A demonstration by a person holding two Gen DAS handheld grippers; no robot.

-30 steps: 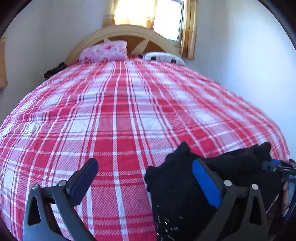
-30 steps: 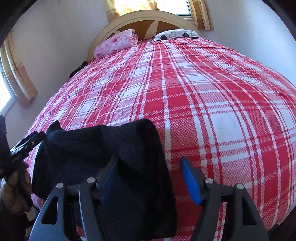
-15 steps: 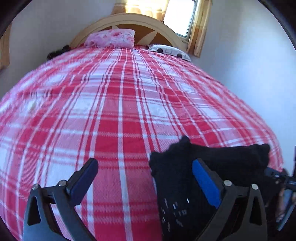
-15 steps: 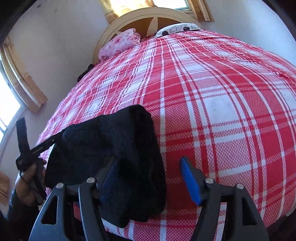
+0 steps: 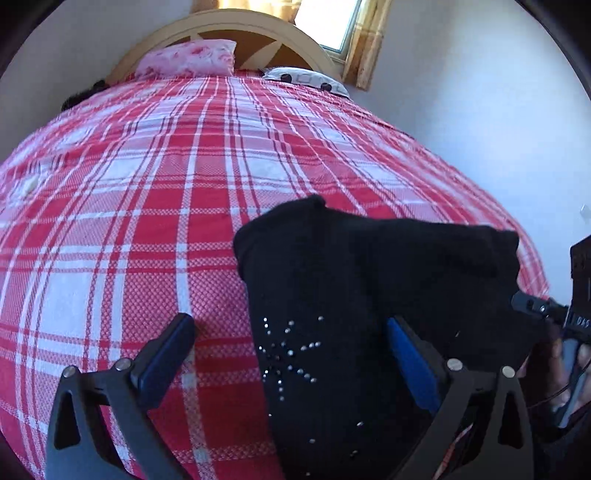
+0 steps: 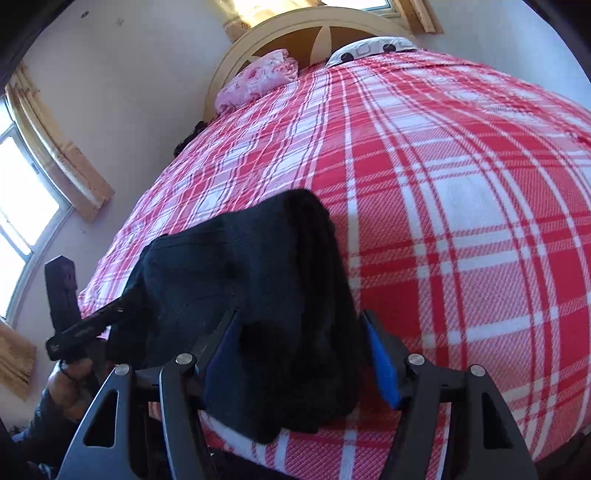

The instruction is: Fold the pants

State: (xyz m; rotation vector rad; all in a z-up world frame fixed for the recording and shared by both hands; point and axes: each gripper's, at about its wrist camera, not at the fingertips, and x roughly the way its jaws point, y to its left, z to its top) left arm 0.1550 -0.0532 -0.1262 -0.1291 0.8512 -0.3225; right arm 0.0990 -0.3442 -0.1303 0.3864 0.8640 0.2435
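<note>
The black pants point(image 5: 354, 295) lie folded in a thick bundle at the near edge of the bed, with small studs on the fabric; they also show in the right wrist view point(image 6: 258, 280). My left gripper point(image 5: 291, 354) is open, with the bundle's left end between its fingers and its right blue pad against the cloth. My right gripper point(image 6: 303, 354) is open, its two blue pads straddling the bundle's right end without clamping it. Each gripper shows at the other view's edge.
The bed carries a red and white plaid cover point(image 5: 155, 192). A pink pillow point(image 5: 188, 59) and a white patterned pillow point(image 5: 306, 78) lie by the wooden headboard point(image 5: 240, 27). Walls stand on both sides and windows point(image 6: 18, 206) let in bright light.
Both grippers have moved closer to the bundle and tilted down. The pants now fill more of both views and sit between the right gripper's pads. The bundle stays on the bed.
</note>
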